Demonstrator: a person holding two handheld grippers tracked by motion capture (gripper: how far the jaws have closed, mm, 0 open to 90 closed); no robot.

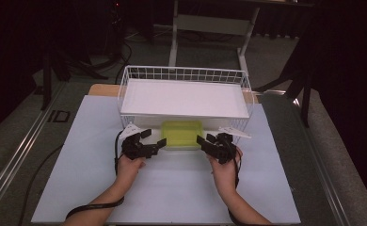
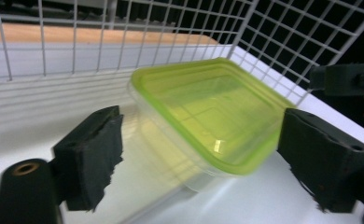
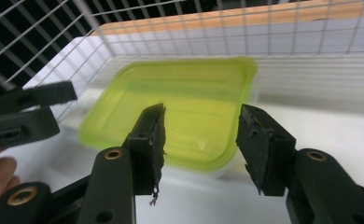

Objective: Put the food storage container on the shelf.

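A clear plastic container with a yellow-green lid (image 1: 182, 133) sits on the white table, right against the front of a white wire basket (image 1: 186, 74). My left gripper (image 1: 154, 138) is at the container's left end, open. In the left gripper view its jaws (image 2: 201, 126) stand wide apart, with the container (image 2: 208, 112) between and beyond them, untouched. My right gripper (image 1: 204, 140) is at the container's right end, open. In the right gripper view its jaws (image 3: 202, 114) stand apart just in front of the lid's (image 3: 189, 98) near edge.
A flat white board (image 1: 184, 97) lies in the wire basket. The white table surface (image 1: 172, 188) spreads out in front of the hands. A wooden strip (image 2: 77, 33) shows behind the basket. Dark floor, cables and table legs surround the table.
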